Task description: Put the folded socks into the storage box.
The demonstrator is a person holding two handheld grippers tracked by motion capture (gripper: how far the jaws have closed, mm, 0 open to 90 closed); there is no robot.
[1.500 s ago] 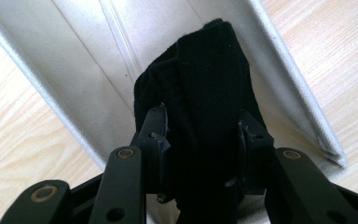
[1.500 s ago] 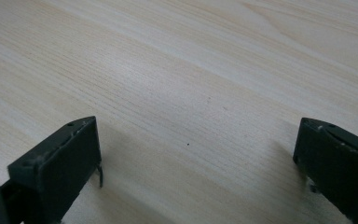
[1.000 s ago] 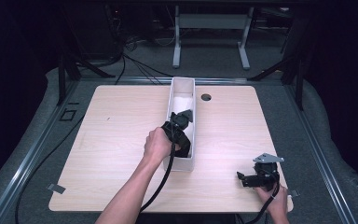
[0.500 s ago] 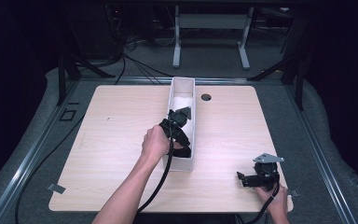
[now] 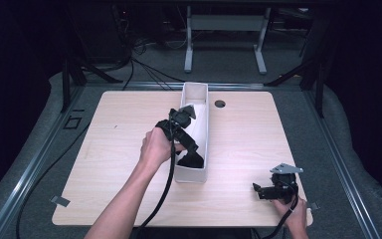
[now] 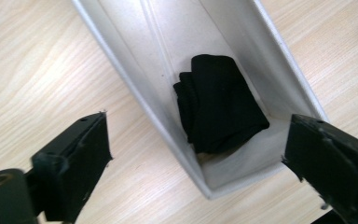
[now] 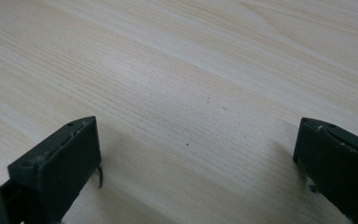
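Left tongs (image 5: 191, 149) hang open above the black cloth (image 5: 191, 159) in the white box (image 5: 199, 94); right tongs (image 5: 255, 189) rest on the desk (image 5: 119, 149).

The high view looks forward and down over the whole table (image 5: 104, 164) from afar. The left gripper view looks steeply down, close above the near end of the white tray (image 6: 242, 179), which the high view shares. The right gripper view skims bare tabletop at close range.

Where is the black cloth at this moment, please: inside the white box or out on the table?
Inside. The black cloth lies bunched at the near end of the white box.
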